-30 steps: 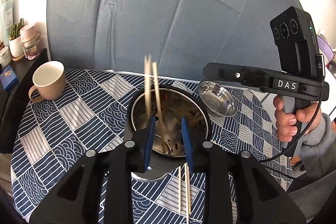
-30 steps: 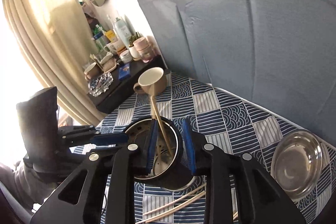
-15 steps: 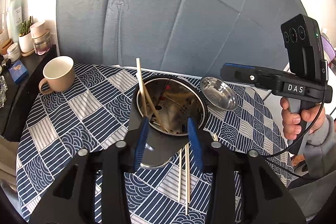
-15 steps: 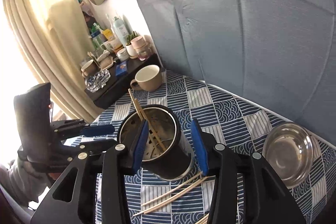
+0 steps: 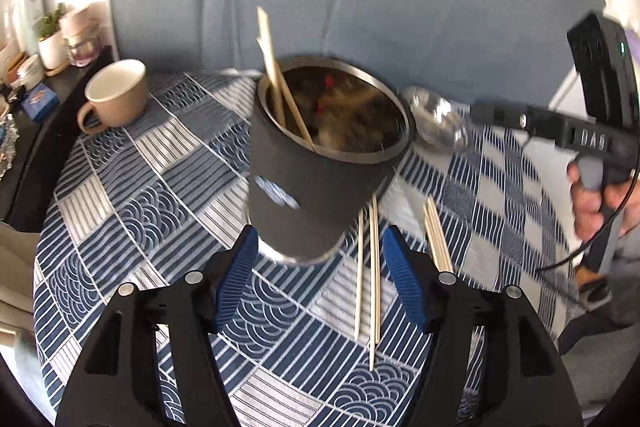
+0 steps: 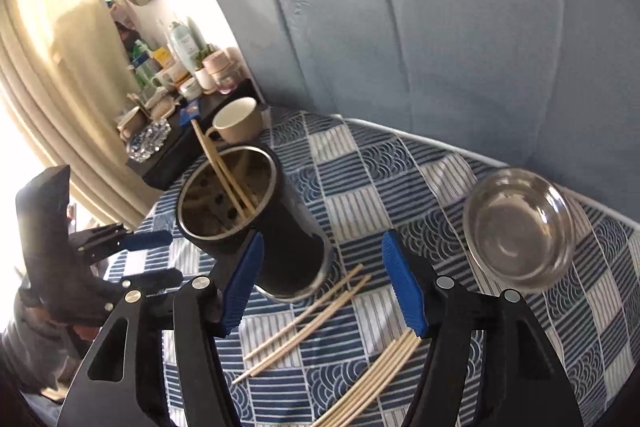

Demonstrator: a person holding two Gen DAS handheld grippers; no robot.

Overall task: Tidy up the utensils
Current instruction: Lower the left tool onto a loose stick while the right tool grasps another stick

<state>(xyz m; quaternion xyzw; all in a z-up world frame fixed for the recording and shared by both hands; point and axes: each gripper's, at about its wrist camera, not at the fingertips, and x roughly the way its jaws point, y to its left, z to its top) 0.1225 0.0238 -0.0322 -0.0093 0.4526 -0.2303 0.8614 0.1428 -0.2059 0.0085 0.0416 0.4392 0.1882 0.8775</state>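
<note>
A black utensil holder with a steel rim is seen standing upright near the middle of the table, which is covered by a blue-and-white patterned cloth. Two wooden chopsticks are leaned inside it against the rim on the side towards the beige mug, their tips rising above the opening. Just beside the holder's base, a loose pair of chopsticks is laid flat on the cloth, and a second bundle of chopsticks is laid nearer the table's front edge. A shallow steel bowl is placed towards the table's far right edge, apart from the holder, while the mug is set near the far left corner. The left gripper is held over the cloth in front of the holder with its blue pads parted wide; its jaws have just been opening and nothing is pressed between them. The right gripper is likewise spread, its jaws also having just been opening, with only the holder's base and the loose pair seen through the gap, ungripped. A cluttered dark side shelf is seen beyond the mug.
</note>
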